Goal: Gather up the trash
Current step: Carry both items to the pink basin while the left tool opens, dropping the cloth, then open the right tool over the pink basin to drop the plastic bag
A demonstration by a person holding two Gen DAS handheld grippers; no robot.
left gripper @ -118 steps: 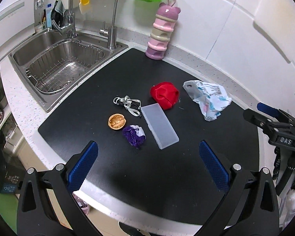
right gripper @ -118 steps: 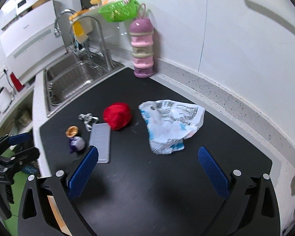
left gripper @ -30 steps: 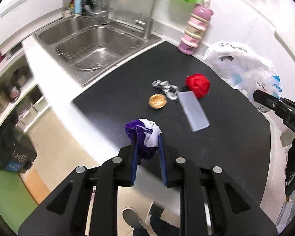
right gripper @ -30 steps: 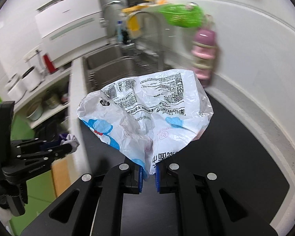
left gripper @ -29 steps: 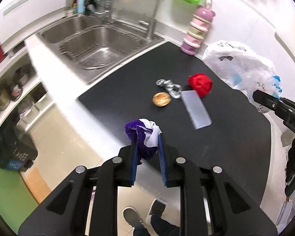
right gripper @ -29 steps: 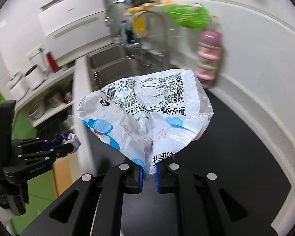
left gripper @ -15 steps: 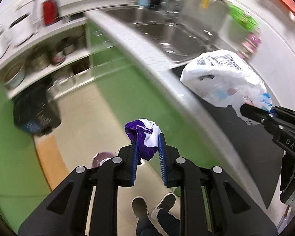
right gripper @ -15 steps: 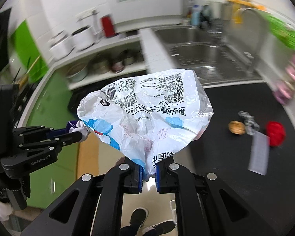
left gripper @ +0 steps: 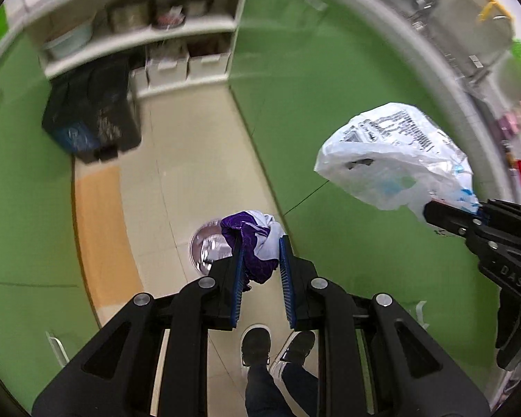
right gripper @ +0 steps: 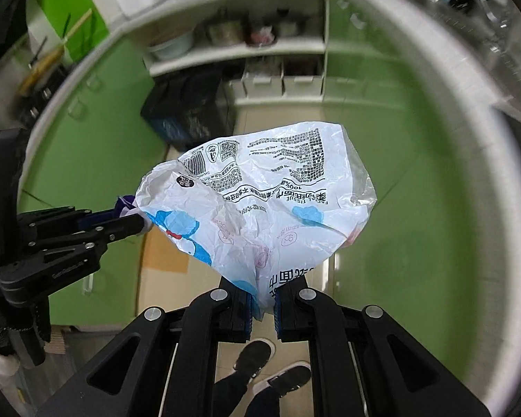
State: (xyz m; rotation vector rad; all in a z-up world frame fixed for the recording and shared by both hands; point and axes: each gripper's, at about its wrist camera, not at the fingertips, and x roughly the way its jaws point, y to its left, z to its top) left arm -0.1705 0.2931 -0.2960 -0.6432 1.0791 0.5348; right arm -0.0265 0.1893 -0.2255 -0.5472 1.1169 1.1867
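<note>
Swinging both loads off the bench, I am now pointing down above the round bin (left gripper: 205,250): left fingers (left gripper: 237,271) clamping the purple wad (left gripper: 250,243), right fingers (right gripper: 248,304) pinching the plastic bag (right gripper: 260,205), ready for dropping.

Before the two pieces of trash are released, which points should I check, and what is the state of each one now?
1. Left gripper clamps the purple and white wad: ok.
2. Right gripper clamps the white plastic bag by its lower edge: ok.
3. Wad is over the round bin on the floor: ok, roughly.
4. Bag is over that bin: not ok; in the left wrist view it hangs off to the right.
5. Bin mouth is open: cannot tell, blurred.
6. Person's shoes are clear of the bin: ok.
</note>
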